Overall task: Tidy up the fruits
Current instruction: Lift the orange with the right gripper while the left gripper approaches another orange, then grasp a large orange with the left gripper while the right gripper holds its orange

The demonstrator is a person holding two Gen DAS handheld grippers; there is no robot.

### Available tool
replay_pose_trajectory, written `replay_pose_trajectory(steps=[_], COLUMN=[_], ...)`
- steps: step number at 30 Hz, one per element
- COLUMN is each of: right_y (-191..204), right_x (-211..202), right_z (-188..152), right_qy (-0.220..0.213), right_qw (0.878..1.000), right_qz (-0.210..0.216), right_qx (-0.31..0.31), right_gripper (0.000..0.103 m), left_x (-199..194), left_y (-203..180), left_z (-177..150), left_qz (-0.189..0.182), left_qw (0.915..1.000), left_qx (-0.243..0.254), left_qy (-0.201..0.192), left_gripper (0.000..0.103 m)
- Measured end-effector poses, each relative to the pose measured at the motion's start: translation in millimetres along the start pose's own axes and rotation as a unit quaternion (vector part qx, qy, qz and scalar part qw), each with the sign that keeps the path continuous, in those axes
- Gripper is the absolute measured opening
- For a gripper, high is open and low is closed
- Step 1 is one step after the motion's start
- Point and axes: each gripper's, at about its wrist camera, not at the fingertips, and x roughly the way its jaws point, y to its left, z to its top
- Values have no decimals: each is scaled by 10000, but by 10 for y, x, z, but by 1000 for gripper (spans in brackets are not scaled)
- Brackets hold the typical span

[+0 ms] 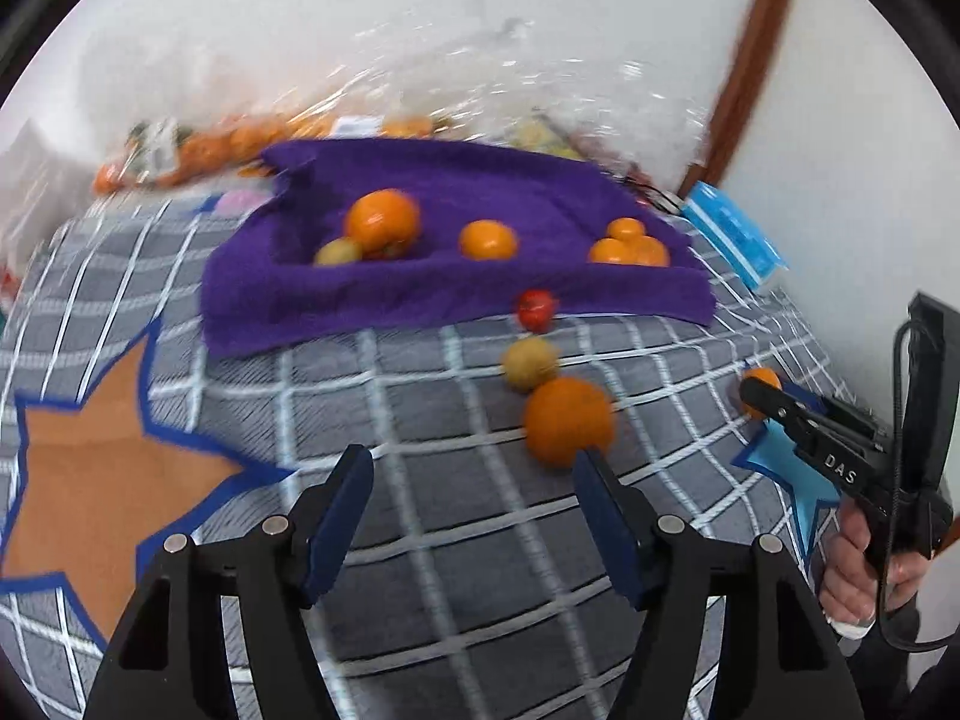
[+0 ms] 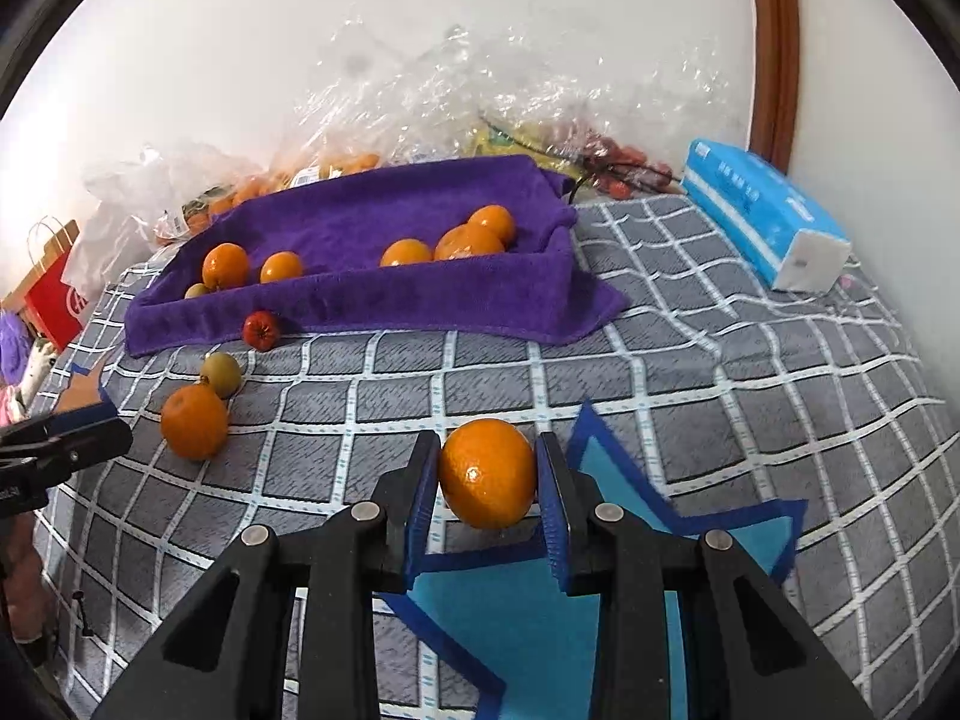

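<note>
Sitting between the two blue pads of the right gripper is a small orange, and both pads press on its sides, so the tool is closed on it. The small orange is near the front of the purple towel tray, well apart from it, just above the tip of a light blue star on the checked grey cloth. The left gripper is wide open and holds nothing. Just past its right pad lies a big orange on the cloth. A greenish fruit touches that big orange on the side nearer the tray, and a little red fruit lies right at the tray's front edge. Inside the tray, at its left end, sit a large orange and a small green fruit side by side. One orange sits in the middle, and a few more are bunched at the right end. Behind the tray are clear plastic bags against the white wall. To the right of the tray lies a blue tissue pack. To the left of the tray, nearer the left gripper, is an orange star with a blue edge.
</note>
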Motion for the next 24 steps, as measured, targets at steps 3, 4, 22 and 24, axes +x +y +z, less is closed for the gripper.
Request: replay_pose_trajectory(steps=[3, 4, 22, 24], right_y=[-75, -117, -246, -245], right_x=[-16, -24, -36, -44], right_z=[-7, -11, -39, -39], right_qy=[-30, -48, -15, -32], right_qw=[9999, 9998, 9988, 9988], right_qz=[-62, -25, -109, -114], right_qx=[74, 170, 482, 485], right_gripper=[32, 32, 32, 32], left_x=[66, 109, 389, 394], left_y=[-196, -248, -477, -467], left_z=[45, 54, 80, 82], left_qz=[-10, -69, 92, 66], left_qw=[9994, 9993, 9988, 9990], left_qx=[339, 381, 488, 437], left_qy=[-31, 7, 2, 7], left_gripper=[66, 65, 40, 40])
